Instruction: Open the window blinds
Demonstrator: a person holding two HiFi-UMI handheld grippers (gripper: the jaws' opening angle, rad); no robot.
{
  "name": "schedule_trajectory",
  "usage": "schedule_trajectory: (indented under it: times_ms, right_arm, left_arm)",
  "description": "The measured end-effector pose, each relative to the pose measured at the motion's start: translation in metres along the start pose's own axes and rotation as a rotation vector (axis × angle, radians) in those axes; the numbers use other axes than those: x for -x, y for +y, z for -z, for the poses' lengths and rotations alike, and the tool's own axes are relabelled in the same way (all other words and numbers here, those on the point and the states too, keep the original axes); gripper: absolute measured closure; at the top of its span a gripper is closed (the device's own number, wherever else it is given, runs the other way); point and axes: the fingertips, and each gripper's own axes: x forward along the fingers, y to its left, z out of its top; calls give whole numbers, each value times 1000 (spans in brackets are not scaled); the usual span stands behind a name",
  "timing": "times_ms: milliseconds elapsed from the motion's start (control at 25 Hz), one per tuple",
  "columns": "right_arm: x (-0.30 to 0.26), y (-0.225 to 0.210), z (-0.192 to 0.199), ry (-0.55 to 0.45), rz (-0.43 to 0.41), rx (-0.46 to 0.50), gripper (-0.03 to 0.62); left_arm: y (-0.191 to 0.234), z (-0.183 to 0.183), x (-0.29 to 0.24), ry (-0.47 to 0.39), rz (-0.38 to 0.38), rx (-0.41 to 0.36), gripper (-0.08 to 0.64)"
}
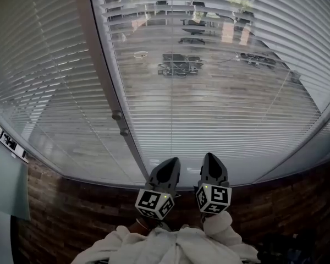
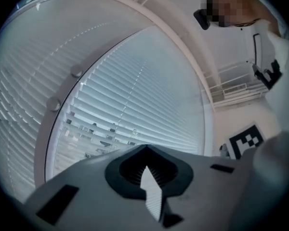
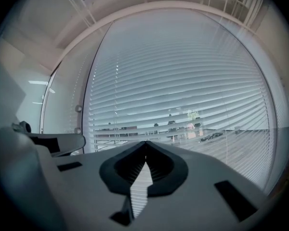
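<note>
You are standing at the window with the blinds (image 1: 209, 92) hanging fully lowered in front of you, their slats tilted just enough that the outside is showing through. You are holding both tools low, close to your body. The left hand-held gripper (image 1: 166, 168) is clenched on nothing, and the right hand-held gripper (image 1: 212, 161) is likewise clenched and empty. Neither is touching the blinds. As I judge it, the opening is not yet begun: reaching what looks like a thin cord (image 1: 279, 100) near the blinds' right edge, gripping it and working it are all remaining.
</note>
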Motion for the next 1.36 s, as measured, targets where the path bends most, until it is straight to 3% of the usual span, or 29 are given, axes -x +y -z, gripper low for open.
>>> schedule_trajectory:
  times_ms: [160,400,1080,1360]
  right_arm:
    - [7,0,-13,5,-5,6,581]
    - [14,5,-10,9,-24,32,581]
    - [14,3,8,15,-27,25,581]
    - [18,-2,-19,23,-21,32,581]
  left_arm:
    - [-2,-17,-1,-2,-22,-12,560]
    - [4,-11,7,6,-58,2,560]
    - [7,12,13,30,-66,7,560]
    - [-5,-5,10,41,-77,24,560]
